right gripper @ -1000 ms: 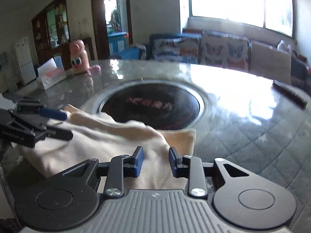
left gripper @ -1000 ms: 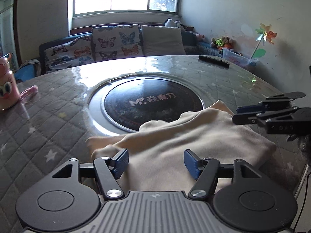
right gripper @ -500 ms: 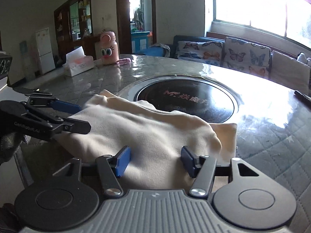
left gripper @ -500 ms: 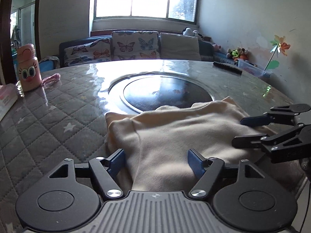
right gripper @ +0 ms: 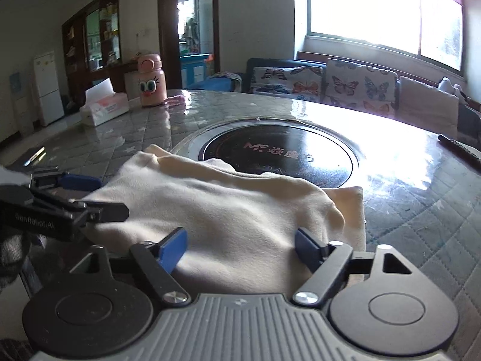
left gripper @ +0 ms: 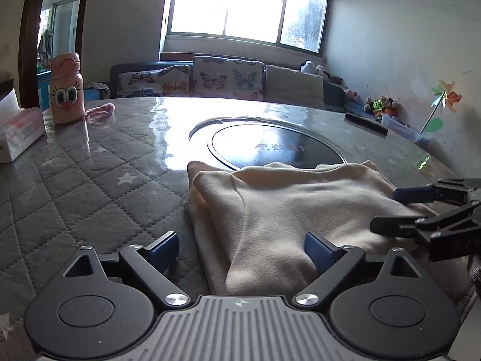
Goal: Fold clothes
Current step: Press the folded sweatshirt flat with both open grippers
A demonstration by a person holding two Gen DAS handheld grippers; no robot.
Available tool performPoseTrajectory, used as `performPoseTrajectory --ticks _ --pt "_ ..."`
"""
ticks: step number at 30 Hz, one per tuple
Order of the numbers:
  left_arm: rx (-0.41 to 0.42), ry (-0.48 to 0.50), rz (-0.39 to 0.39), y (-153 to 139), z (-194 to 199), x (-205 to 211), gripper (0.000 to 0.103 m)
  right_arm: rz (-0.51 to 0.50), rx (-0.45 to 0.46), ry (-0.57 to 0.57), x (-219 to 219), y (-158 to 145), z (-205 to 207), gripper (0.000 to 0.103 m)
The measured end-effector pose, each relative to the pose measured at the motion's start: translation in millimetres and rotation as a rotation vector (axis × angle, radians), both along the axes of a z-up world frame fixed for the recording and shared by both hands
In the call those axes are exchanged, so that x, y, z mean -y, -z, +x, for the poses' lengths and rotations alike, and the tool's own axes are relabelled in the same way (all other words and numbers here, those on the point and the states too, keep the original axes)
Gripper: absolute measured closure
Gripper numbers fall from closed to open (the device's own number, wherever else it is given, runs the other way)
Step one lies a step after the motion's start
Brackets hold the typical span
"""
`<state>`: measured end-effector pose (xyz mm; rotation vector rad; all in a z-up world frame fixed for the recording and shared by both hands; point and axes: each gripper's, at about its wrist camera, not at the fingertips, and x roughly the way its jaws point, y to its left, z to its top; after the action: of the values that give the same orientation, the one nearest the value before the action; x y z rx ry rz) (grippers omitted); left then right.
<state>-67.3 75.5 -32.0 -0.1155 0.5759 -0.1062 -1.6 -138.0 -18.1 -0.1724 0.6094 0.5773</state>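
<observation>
A cream garment (left gripper: 288,210) lies folded in a thick stack on the near edge of the round table; it also shows in the right wrist view (right gripper: 216,210). My left gripper (left gripper: 242,249) is open, its jaws wide apart just in front of the garment's near left corner. My right gripper (right gripper: 240,245) is open, jaws wide apart at the garment's near right edge. Neither holds cloth. Each gripper shows in the other's view: the right gripper (left gripper: 427,210) and the left gripper (right gripper: 69,198) at the garment's sides.
The quilted grey table (left gripper: 90,180) has a round black cooktop (left gripper: 276,147) in its middle. A pink bottle (left gripper: 66,90), a tissue box (left gripper: 18,132) and a pink item (left gripper: 100,109) stand at far left. A dark remote (left gripper: 365,123) lies far right.
My right gripper opened from nearly closed to wide open. Both grippers drew back toward the near table edge and lowered. The garment settled flat on the table.
</observation>
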Motion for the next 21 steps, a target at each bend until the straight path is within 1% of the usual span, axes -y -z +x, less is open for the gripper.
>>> performPoseTrajectory --ticks 1,3,7,12,14,15,21 --pt "0.0 0.001 -0.007 0.3 0.2 -1.1 0.007 -0.006 0.0 0.004 -1.3 0.9 -0.3 0.02" --pt "0.0 -0.008 -0.024 0.4 0.3 -3.3 0.0 0.008 -0.003 0.019 -0.6 3.9 0.3 0.018" --pt "0.006 -0.014 -0.059 1.0 -1.4 -8.7 0.0 0.019 0.006 0.028 -1.6 7.6 -1.3 0.013" --pt "0.008 -0.017 -0.053 1.2 -1.6 -7.3 0.0 0.046 0.024 0.029 1.6 10.9 -4.8 0.009" --pt "0.008 -0.019 -0.049 1.2 -1.3 -6.5 0.0 0.062 0.013 0.016 3.0 10.8 -3.1 0.002" --pt "0.008 -0.019 -0.047 1.3 -1.3 -6.0 0.0 0.073 0.002 0.005 3.5 10.8 -1.6 0.0" --pt "0.011 -0.022 -0.049 2.2 -1.3 -6.3 0.0 0.106 -0.016 -0.014 6.4 10.9 1.6 0.0"
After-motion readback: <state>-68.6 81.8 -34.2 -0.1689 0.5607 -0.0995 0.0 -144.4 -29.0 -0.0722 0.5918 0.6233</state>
